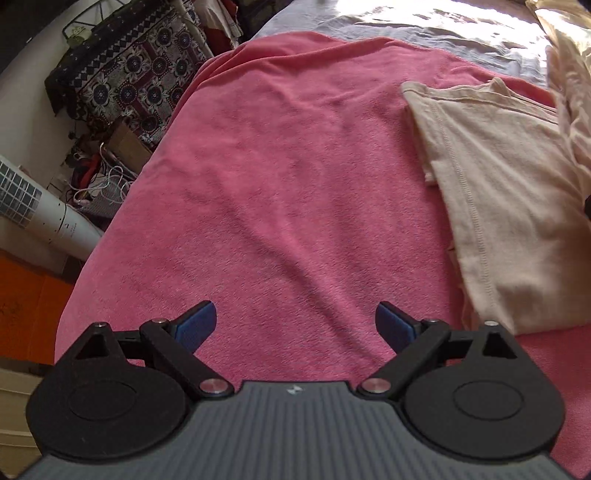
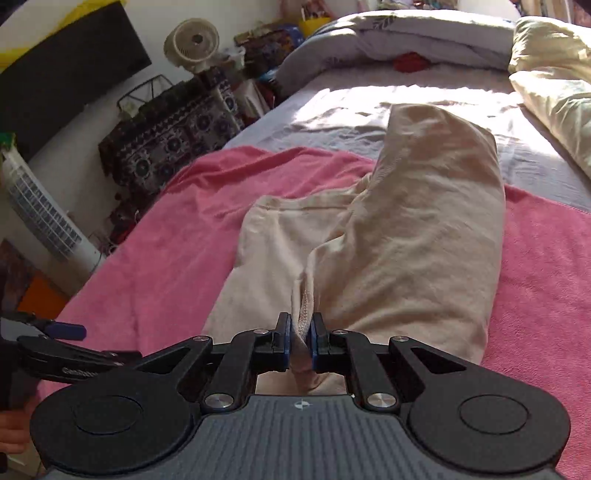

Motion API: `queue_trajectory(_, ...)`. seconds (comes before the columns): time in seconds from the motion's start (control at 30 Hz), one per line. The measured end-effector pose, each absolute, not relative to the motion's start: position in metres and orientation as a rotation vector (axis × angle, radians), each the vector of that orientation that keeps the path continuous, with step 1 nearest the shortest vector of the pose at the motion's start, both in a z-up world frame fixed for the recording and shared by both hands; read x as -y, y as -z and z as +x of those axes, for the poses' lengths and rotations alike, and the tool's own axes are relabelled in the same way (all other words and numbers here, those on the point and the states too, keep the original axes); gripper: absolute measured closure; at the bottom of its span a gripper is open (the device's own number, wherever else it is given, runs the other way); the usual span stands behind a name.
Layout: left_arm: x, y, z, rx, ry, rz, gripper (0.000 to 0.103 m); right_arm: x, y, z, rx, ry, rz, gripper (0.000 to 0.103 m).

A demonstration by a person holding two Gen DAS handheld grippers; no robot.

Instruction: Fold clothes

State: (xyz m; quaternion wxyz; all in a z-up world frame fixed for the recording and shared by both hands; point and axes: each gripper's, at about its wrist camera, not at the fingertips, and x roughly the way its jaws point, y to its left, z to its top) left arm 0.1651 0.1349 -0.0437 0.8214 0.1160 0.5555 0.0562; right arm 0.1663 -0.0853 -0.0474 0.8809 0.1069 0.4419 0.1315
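Observation:
A cream garment [image 2: 399, 236] lies on a pink towel [image 2: 184, 236] spread over the bed. My right gripper [image 2: 300, 332] is shut on a stitched edge of the cream garment and lifts a fold of it, which hangs in a raised tube toward the far end. In the left wrist view the garment [image 1: 495, 199] lies flat at the right on the pink towel [image 1: 280, 192]. My left gripper [image 1: 295, 325] is open and empty above bare towel, left of the garment. It also shows at the left edge of the right wrist view [image 2: 62, 332].
The bed's left edge drops to a white tower fan [image 2: 44, 218] and a patterned cloth-covered stand [image 2: 173, 140]. Grey sheet [image 2: 354, 107], pillows [image 2: 424, 33] and a yellow duvet [image 2: 554, 96] lie beyond the towel. Cables and clutter [image 1: 99, 177] sit on the floor.

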Motion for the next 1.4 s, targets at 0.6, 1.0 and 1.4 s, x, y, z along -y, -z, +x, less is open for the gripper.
queue_trajectory(0.6, -0.157, 0.049, 0.130, -1.194, -0.075, 0.149, 0.008, 0.018, 0.066, 0.134, -0.818, -0.246, -0.306, 0.093)
queue_trajectory(1.0, -0.177, 0.032, 0.131, -1.152, -0.090, 0.092, 0.009, -0.016, 0.038, 0.110, -0.733, -0.407, -0.324, 0.094)
queue_trajectory(1.4, -0.169, 0.025, 0.183, -1.200, 0.438, -0.426, 0.009, 0.023, -0.009, 0.108, -0.673, -0.384, -0.156, 0.094)
